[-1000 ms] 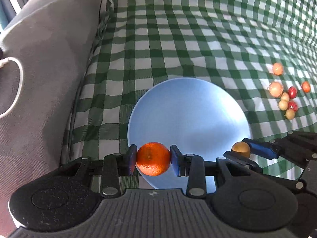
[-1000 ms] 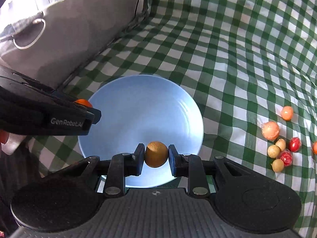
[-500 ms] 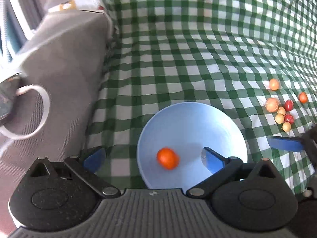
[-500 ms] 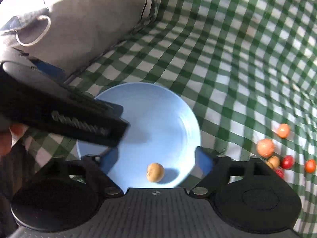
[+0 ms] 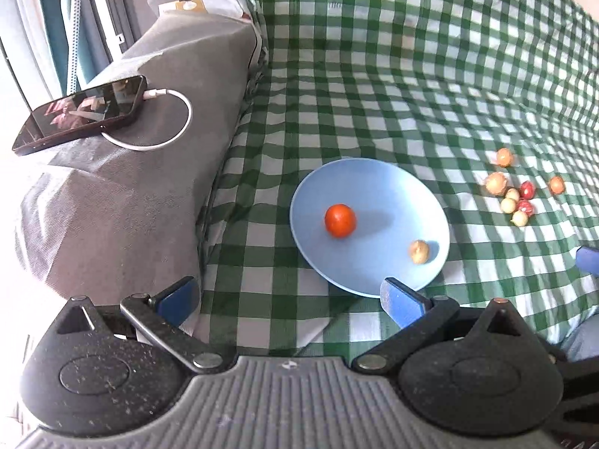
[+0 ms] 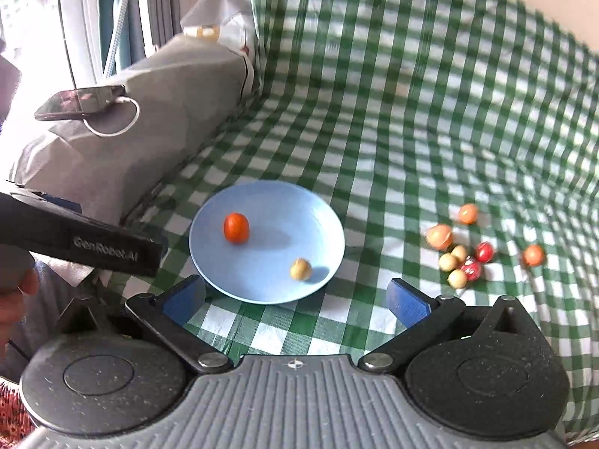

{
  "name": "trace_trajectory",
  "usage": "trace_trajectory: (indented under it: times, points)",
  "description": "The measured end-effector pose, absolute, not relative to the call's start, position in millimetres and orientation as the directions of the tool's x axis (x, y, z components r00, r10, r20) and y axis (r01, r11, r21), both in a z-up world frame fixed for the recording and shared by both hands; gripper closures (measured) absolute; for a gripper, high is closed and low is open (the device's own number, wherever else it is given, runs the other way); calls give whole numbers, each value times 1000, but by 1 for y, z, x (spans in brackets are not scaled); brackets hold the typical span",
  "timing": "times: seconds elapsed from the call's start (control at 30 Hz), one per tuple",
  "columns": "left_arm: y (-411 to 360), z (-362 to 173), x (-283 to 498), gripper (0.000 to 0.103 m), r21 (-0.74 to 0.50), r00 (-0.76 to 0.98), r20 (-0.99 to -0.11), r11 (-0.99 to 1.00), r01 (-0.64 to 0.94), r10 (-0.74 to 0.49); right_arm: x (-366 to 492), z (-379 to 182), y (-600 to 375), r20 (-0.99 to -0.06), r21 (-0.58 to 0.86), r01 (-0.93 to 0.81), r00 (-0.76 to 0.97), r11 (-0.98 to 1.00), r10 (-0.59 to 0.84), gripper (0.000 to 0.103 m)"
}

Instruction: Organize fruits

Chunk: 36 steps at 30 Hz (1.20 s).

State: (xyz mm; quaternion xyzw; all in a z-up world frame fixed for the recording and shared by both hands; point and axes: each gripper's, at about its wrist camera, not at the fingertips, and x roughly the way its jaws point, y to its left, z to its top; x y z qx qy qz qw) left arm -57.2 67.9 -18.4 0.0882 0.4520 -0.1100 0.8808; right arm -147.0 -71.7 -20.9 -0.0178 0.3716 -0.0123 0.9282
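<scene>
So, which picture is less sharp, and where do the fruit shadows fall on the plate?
Right wrist view: motion-blurred, mostly the checked cloth. Left wrist view: sharper. In both, the orange fruit and tan fruit cast shadows rightward on the blue plate.

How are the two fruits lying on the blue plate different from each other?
The orange fruit is bright orange, while the tan fruit is pale yellowish brown. The orange fruit looks clearly bigger than the tan fruit. The orange fruit lies near the middle of the blue plate, the tan fruit closer to its rim. Both are roundish, lie loose on the plate, and neither is being gripped.
</scene>
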Motion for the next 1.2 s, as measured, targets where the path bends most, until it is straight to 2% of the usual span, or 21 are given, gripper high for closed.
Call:
trace_trajectory:
  times: [0.4, 1.2]
  points:
    - [69, 6, -84, 0, 81, 614, -781, 957, 279, -113, -171, -12, -62, -664, -23, 26, 747, 999, -35, 1]
    - [69, 3, -79, 0, 88, 605, -789, 953, 289, -110, -171, -13, -63, -673, -20, 33, 738, 999, -38, 1]
